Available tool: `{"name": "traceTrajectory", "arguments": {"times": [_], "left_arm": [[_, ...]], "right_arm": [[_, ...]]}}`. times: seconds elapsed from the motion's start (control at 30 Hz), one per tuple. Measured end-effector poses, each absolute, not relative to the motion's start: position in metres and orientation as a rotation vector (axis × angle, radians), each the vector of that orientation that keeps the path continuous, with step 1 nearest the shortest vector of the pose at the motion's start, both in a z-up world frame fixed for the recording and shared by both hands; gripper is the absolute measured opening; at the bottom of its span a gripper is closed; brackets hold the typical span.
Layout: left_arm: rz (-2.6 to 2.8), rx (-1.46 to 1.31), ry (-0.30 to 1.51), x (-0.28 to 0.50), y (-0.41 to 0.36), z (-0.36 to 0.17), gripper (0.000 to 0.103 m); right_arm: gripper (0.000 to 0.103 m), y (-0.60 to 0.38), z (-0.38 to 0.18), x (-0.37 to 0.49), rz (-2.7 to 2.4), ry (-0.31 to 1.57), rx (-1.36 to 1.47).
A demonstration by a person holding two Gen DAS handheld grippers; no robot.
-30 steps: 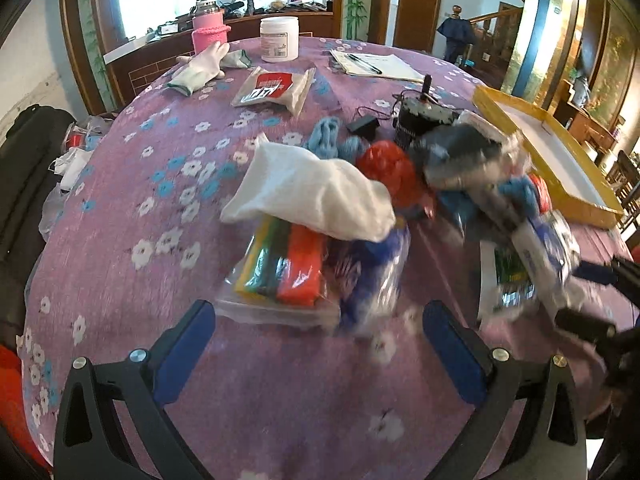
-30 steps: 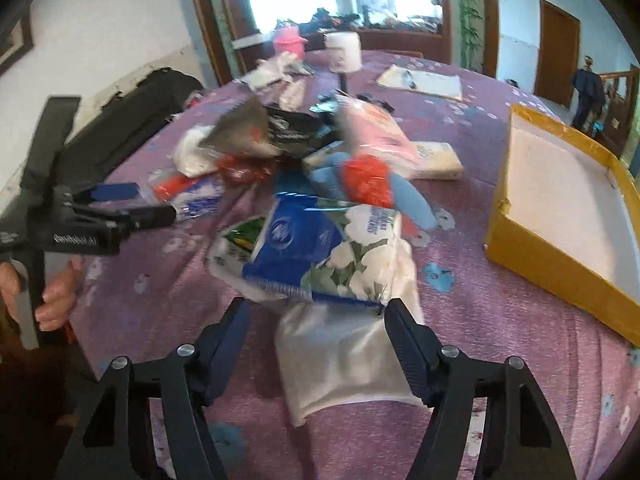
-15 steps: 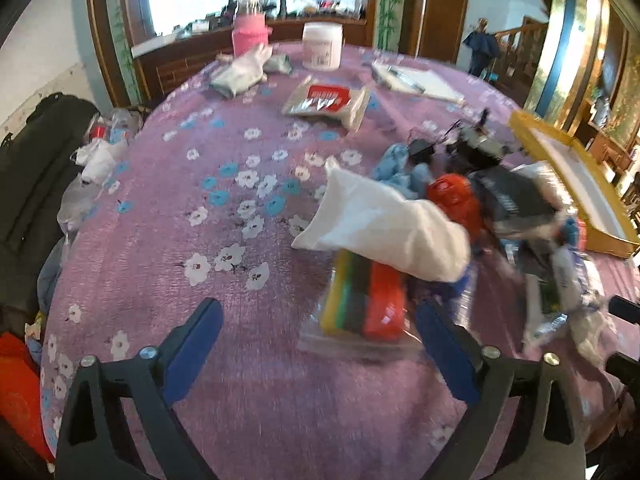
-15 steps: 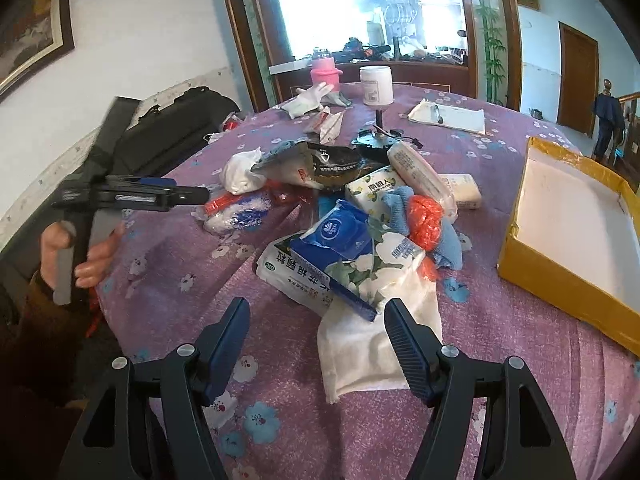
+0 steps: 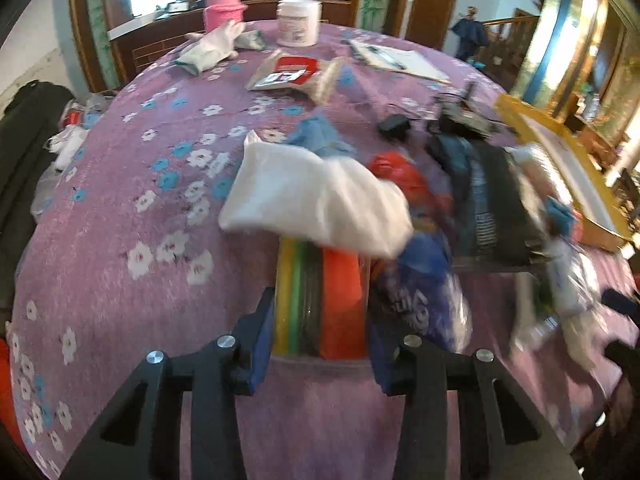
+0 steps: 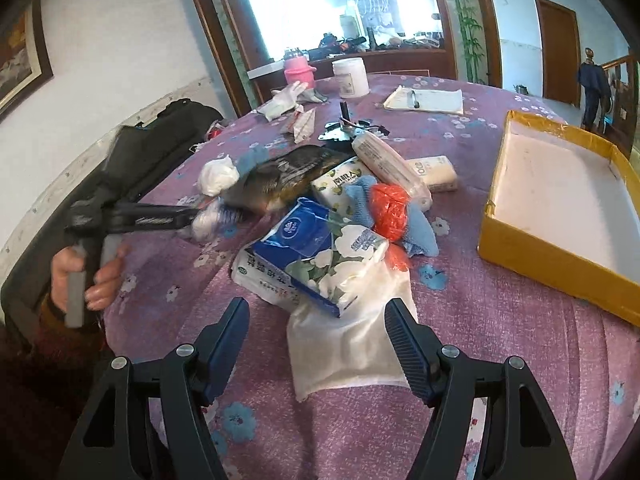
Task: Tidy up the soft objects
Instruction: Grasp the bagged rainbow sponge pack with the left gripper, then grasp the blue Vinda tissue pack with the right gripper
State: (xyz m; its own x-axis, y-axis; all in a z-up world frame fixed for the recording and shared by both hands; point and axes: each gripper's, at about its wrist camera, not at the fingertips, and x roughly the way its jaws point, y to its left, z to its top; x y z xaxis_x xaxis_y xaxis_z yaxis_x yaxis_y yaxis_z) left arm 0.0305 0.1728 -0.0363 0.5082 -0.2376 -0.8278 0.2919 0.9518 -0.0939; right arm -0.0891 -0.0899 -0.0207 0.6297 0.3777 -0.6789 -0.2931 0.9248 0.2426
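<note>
A clear pack of yellow, green and orange cloths (image 5: pixel 320 296) lies on the purple flowered tablecloth, partly under a white soft bag (image 5: pixel 312 204). My left gripper (image 5: pixel 320 344) is closing on this pack, and its blue pads touch both sides. In the right wrist view a hand holds the left gripper (image 6: pixel 192 216) at the pile's left edge. My right gripper (image 6: pixel 316 308) hangs open over a white cloth (image 6: pixel 352 344) and a blue flowered tissue pack (image 6: pixel 316 256), touching neither.
An open yellow box (image 6: pixel 532 264) with a white inside stands at the right. The pile holds a black foil bag (image 6: pixel 288 176), an orange net ball (image 6: pixel 388 208), blue cloths and tissue packs. A white jar (image 6: pixel 350 78), pink container, glove and notepad sit at the back.
My left gripper's jaws came in from wide apart onto the sides of the colourful cloth pack, and it moved closer to the pack. The right gripper stayed open over the white cloth.
</note>
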Motion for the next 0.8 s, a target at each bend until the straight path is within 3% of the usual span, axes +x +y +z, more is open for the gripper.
{"name": "traceTrajectory", "arguments": {"times": [0.27, 0.8], "left_arm": [[-0.409, 0.098, 0.900, -0.010, 0.170, -0.014, 0.040], [-0.374, 0.075, 0.921, -0.003, 0.173, -0.021, 0.040]], "right_arm": [[0.079, -0.085, -0.018, -0.082, 0.376, 0.797, 0.049], [0.087, -0.071, -0.026, -0.040, 0.392, 0.836, 0.008]]}}
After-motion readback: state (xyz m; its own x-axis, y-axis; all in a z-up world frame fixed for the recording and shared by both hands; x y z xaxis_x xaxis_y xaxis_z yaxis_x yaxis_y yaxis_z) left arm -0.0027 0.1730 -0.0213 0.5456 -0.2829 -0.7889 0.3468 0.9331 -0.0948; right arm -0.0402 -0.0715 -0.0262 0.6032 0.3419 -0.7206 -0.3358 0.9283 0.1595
